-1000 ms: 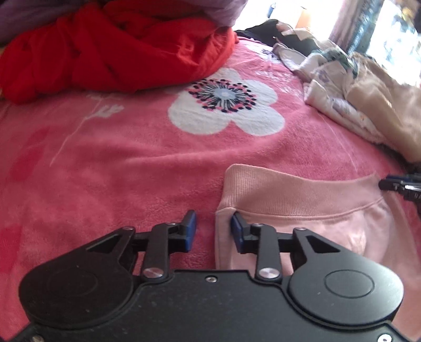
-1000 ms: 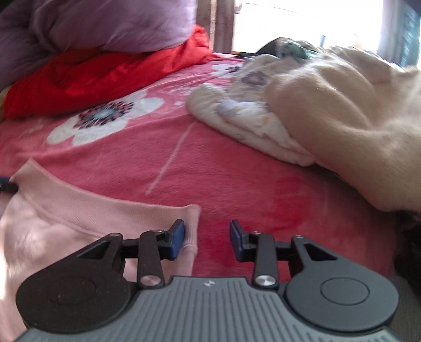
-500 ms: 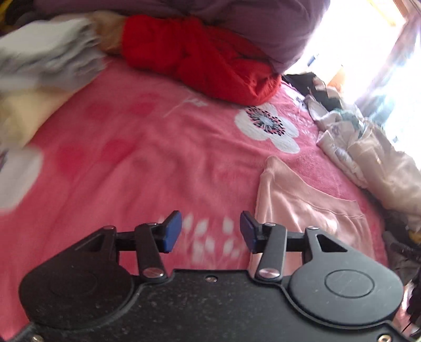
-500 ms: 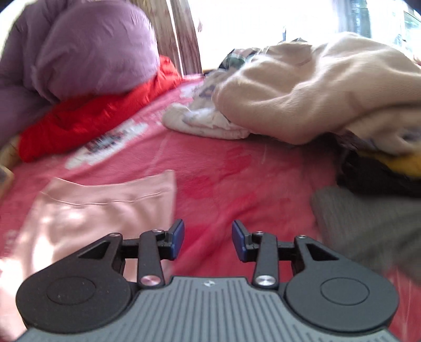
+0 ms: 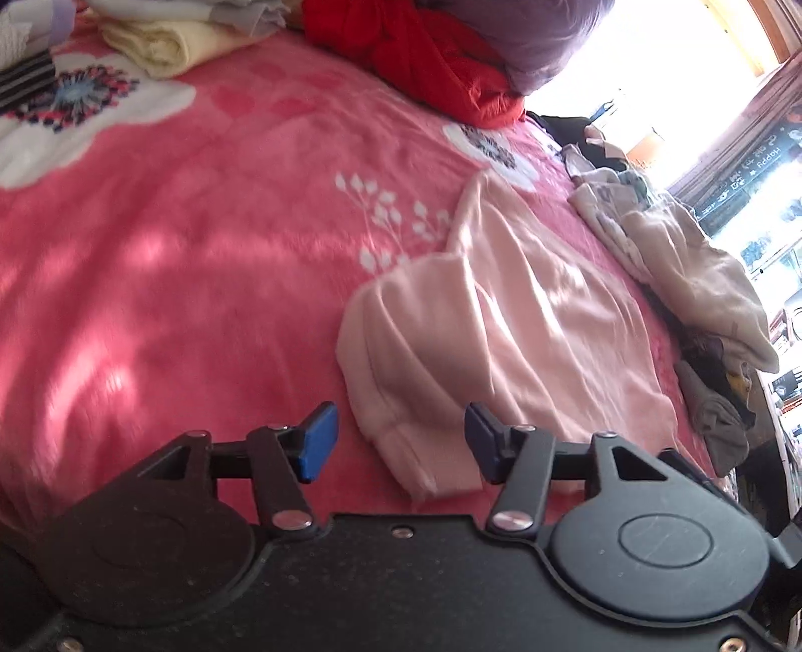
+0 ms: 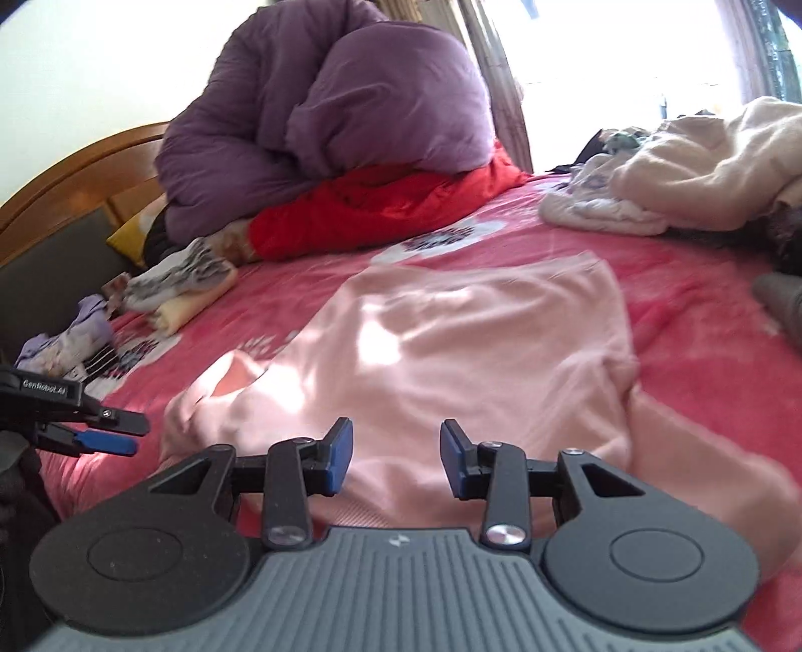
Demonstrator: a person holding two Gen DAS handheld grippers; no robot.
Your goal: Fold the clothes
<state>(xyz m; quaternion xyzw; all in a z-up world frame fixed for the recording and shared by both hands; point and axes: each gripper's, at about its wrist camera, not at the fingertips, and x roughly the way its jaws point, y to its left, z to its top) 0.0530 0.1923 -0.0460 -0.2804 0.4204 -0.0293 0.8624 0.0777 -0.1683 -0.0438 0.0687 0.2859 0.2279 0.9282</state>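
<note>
A pale pink fleece sweatshirt (image 6: 476, 351) lies spread flat on the pink flowered blanket (image 5: 175, 251). The left gripper (image 5: 398, 444), empty, jaws opening, hovers over its near cuff. The right gripper (image 6: 396, 459), part open and empty, hovers above the sweatshirt's body. Best to pinch each sleeve end squarely.

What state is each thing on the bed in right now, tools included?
Pink top: spread flat on the blanket, one sleeve lying across it, not held.
Left tool: jaws opening, nothing gripped, sleeve cuff showing between the pads.
Right tool: open, empty, over the pink top.
Cream garment: crumpled, unfolded.
Yellow cloth: folded.
Purple duvet: bunched up on the red cloth.
</note>
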